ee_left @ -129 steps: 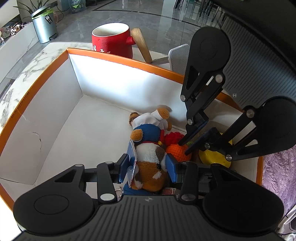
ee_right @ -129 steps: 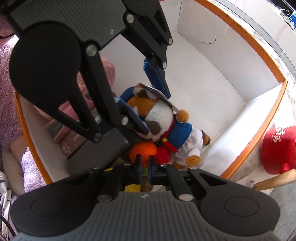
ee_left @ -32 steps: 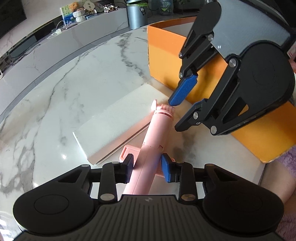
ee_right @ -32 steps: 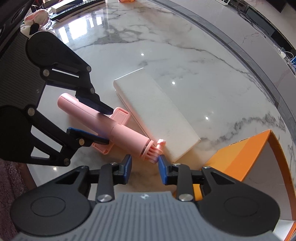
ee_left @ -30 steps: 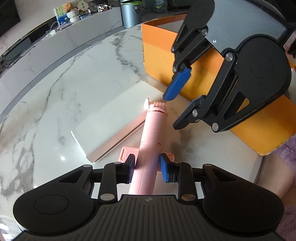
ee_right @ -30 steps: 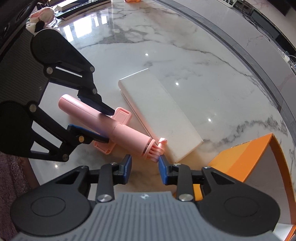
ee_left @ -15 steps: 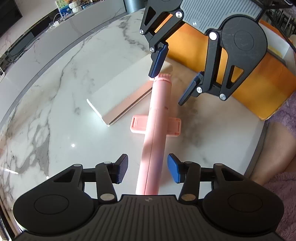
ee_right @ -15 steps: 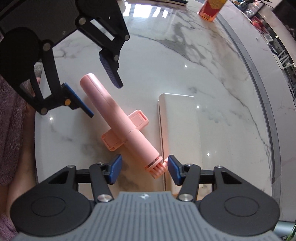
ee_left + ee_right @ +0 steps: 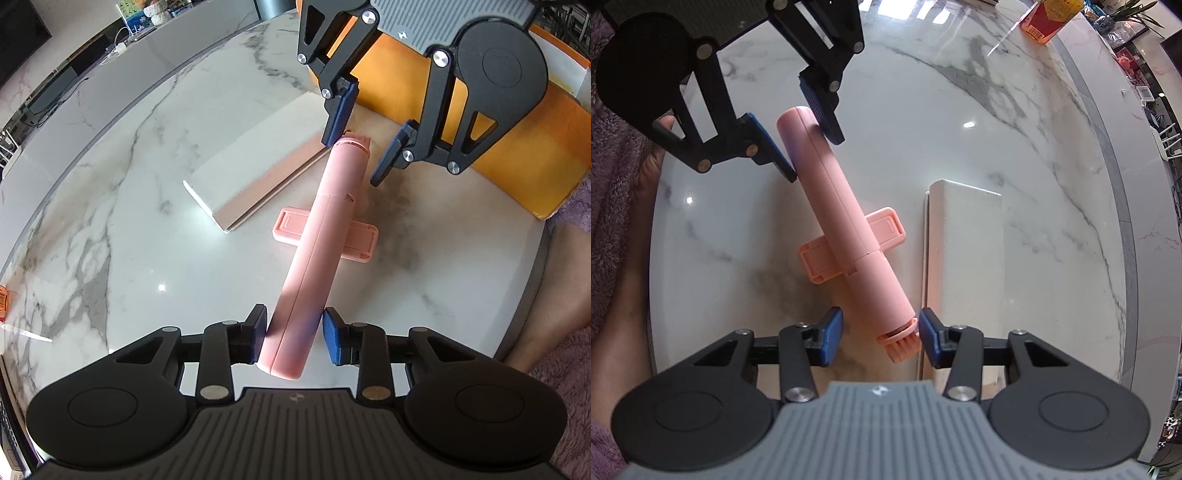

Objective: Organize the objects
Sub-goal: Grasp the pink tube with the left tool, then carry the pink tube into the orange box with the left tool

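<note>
A pink selfie stick with a flat phone clamp lies slanted on the marble table. My left gripper straddles its plain handle end. Its jaws are closing: the left pad sits against the stick and a small gap remains at the right pad. My right gripper straddles the ribbed end. Its jaws are also closing: the right pad is beside the ribs and a wide gap remains on the left. Each gripper shows in the other's view, the right gripper and the left gripper.
A flat white box lies alongside the stick's ribbed end. The orange storage box stands just behind my right gripper. A red carton sits far across the table. A person's arm in a fuzzy purple sleeve rests at the table's edge.
Both grippers left the orange box and came to the pink stick. My left gripper let go and slid back to the handle end. My right gripper rolled and now straddles the ribbed end.
</note>
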Motion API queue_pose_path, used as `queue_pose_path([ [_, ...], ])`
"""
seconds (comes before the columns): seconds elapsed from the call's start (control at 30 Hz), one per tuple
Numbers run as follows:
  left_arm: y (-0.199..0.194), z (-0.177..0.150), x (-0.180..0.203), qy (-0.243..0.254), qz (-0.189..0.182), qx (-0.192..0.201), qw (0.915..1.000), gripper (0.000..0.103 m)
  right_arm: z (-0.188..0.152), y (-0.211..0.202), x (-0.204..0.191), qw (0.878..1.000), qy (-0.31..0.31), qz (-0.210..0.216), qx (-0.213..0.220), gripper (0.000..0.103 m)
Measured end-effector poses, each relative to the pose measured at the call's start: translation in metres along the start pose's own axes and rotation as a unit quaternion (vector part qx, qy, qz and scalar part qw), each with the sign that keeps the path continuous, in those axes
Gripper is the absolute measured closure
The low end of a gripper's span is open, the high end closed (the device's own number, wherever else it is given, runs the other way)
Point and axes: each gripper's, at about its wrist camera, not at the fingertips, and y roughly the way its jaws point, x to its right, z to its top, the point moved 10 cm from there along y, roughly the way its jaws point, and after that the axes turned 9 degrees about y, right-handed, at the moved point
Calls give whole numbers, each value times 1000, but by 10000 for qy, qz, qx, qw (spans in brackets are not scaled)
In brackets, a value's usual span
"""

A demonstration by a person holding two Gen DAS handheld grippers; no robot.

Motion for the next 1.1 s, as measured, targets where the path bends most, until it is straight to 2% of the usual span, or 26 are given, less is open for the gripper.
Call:
queue_pose_path([
  [0.07, 0, -1, 4, 94, -48, -31, 9999, 65, 0, -2, 1, 9997, 135, 177, -57, 67],
  [0.13, 1, -3, 6, 120, -67, -21, 9999, 66, 1, 0, 4, 9997, 172, 199, -10, 68],
  [0.33, 2, -1, 0, 43, -67, 29, 10000, 66, 3, 14, 7, 10000, -56, 23, 66, 59],
  [0.5, 3, -1, 4, 71, -90, -7, 9999, 66, 6, 18, 11, 9998, 45, -37, 190, 63],
  [0.7, 11, 8, 10, 62, -234, 10, 9997, 67, 11, 15, -4, 9993, -120, 51, 337, 64],
  [0.83, 12, 10, 15, 198, -318, -8, 9993, 71, 14, 18, -9, 9992, -222, 44, 336, 50],
  [0.93, 12, 8, 14, 169, -305, -25, 9994, 71, 17, 20, -9, 9985, -300, -50, 446, 49],
  [1.0, 11, 7, 11, 119, -246, -25, 9996, 71, 19, 20, -7, 9982, -313, -123, 503, 54],
  [1.07, 9, 6, 12, 209, -129, 19, 9997, 70, 17, 16, -5, 9983, -278, -106, 500, 63],
  [1.1, 8, 6, 13, 227, -132, 44, 9996, 70, 16, 15, -6, 9983, -277, -95, 495, 64],
])
